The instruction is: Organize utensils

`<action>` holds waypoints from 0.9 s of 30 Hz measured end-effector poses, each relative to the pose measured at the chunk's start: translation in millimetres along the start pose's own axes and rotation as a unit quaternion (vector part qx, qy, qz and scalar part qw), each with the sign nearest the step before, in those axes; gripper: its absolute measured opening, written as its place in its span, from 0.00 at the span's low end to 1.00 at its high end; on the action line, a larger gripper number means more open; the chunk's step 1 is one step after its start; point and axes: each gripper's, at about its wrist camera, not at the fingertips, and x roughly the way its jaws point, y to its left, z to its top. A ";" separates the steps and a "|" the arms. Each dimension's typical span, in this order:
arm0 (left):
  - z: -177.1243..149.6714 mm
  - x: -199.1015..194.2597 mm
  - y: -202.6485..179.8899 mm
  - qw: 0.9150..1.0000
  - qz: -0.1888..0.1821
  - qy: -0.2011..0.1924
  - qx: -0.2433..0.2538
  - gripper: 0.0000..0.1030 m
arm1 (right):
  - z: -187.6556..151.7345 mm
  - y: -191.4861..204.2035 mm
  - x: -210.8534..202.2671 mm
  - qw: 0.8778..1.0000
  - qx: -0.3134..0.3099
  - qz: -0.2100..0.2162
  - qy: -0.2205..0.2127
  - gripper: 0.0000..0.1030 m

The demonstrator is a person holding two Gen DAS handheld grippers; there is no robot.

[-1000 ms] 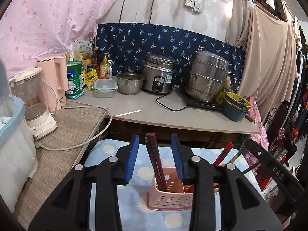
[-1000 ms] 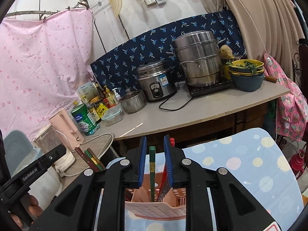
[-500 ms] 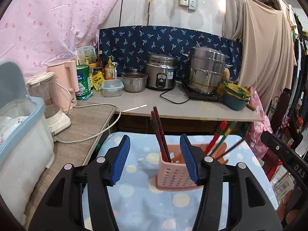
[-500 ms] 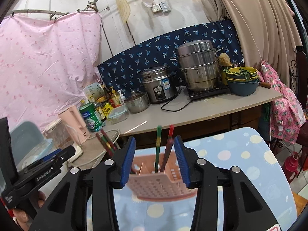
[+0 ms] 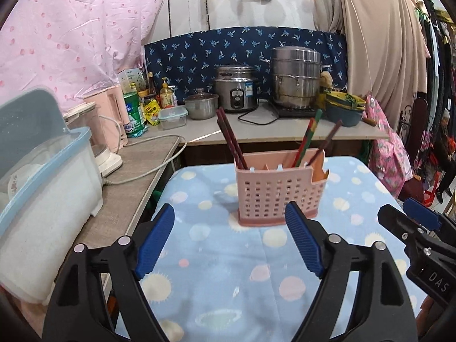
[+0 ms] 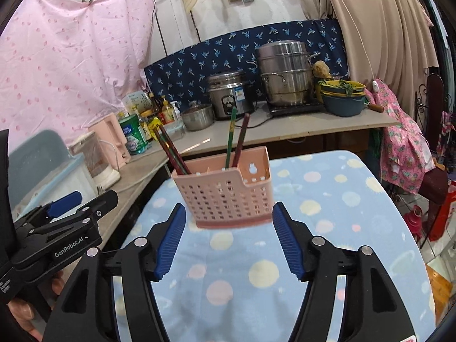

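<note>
A pink perforated utensil basket (image 5: 278, 189) stands upright on the blue dotted cloth (image 5: 228, 270); it also shows in the right wrist view (image 6: 228, 191). Dark red chopsticks (image 5: 230, 142) lean in its left compartment, and red-green chopsticks (image 5: 309, 139) lean at its right. In the right wrist view the dark pair (image 6: 171, 154) is at the left and a green and a red stick (image 6: 236, 139) stand in the middle. My left gripper (image 5: 229, 239) is open and empty, short of the basket. My right gripper (image 6: 228, 239) is open and empty, also short of it.
A white and blue dish box (image 5: 42, 193) and a blender (image 5: 97, 142) stand on the wooden counter at the left. Behind are a rice cooker (image 5: 235, 88), a steamer pot (image 5: 296, 77), stacked bowls (image 5: 344, 108), and bottles. The table's right edge drops to the floor (image 6: 439, 268).
Both grippers opened, let go of the chopsticks they held over the basket, and drew back toward me. The chopsticks now stand in the basket.
</note>
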 end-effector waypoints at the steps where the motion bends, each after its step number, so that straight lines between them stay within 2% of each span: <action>1: -6.0 -1.3 -0.4 1.000 -0.001 0.007 0.000 0.74 | -6.2 1.0 -2.2 1.000 -0.001 -0.003 0.005 0.60; 15: -59.2 -22.2 -1.4 0.999 0.006 0.044 -0.002 0.74 | -54.2 18.4 -25.2 0.998 -0.029 -0.042 0.025 0.61; 20: -70.4 -23.7 1.0 0.998 0.007 0.058 -0.007 0.75 | -65.7 19.3 -31.4 0.998 -0.026 -0.047 0.029 0.68; 24: -77.2 -25.7 0.3 0.998 0.014 0.062 -0.001 0.83 | -74.0 19.5 -34.2 0.998 -0.025 -0.049 0.034 0.72; 27: -82.3 -26.4 -2.1 0.998 0.015 0.066 0.004 0.84 | -78.3 19.0 -34.4 0.998 -0.024 -0.054 0.038 0.75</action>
